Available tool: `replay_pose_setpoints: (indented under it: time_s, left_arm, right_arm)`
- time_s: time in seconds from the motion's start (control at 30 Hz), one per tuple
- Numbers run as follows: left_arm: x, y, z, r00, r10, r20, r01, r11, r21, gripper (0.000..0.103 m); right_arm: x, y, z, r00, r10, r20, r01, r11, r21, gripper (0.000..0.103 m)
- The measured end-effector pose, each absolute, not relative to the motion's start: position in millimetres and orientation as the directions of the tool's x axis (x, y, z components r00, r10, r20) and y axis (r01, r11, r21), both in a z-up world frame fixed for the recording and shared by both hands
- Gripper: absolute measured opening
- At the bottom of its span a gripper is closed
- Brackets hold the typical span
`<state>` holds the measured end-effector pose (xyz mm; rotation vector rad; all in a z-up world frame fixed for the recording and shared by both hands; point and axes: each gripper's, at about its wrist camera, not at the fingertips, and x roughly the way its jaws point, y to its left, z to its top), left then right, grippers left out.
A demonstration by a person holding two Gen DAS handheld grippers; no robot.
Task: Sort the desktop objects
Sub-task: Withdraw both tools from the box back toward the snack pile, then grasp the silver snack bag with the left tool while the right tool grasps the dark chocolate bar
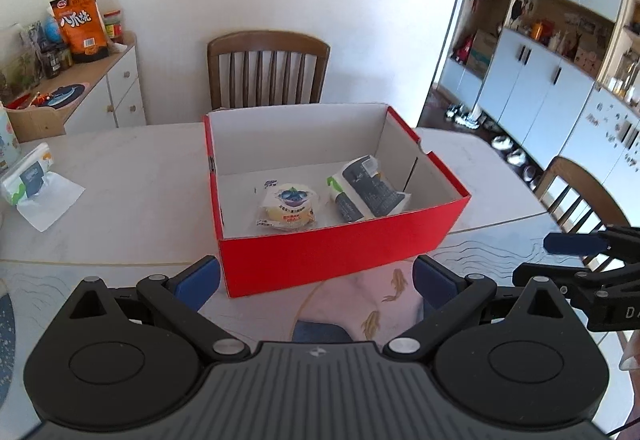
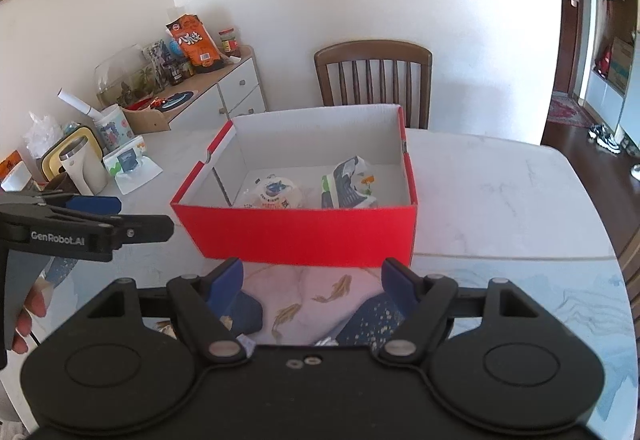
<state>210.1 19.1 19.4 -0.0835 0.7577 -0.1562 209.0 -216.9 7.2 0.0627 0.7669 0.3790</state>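
Observation:
An open red box with a white inside stands on the table; it also shows in the right wrist view. Inside lie a round wrapped pastry and a tissue pack. My left gripper is open and empty, just in front of the box. My right gripper is open and empty, also in front of the box. Each gripper shows at the edge of the other's view.
Another tissue pack lies at the table's left, with a white kettle and cups near it. A wooden chair stands behind the table, another chair at its right. A sideboard with snacks is at the left.

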Motion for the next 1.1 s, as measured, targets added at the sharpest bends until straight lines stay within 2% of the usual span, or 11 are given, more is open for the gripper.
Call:
replay_pose_setpoints:
  time_s: [0.37, 0.7, 1.1]
  left_arm:
    - [181, 33, 4, 0.720, -0.182, -0.670, 0.111, 0.983, -0.148, 0.103]
    - [165, 29, -25, 0.683, -0.158, -0.713, 0.108, 0.987, -0.115, 0.103]
    - [159, 28, -72, 0.642, -0.076, -0.763, 0.054, 0.997, -0.054, 0.103]
  right_arm:
    - [177, -212, -3, 0.655, 0.338, -0.676, -0.294, 0.938, 0.184, 0.076]
    - [156, -204, -17, 0.648, 0.318, -0.692, -0.282, 0.944, 0.169, 0.076]
    - [146, -197, -64, 0.598, 0.260, -0.759, -0.240, 0.961, 0.140, 0.076]
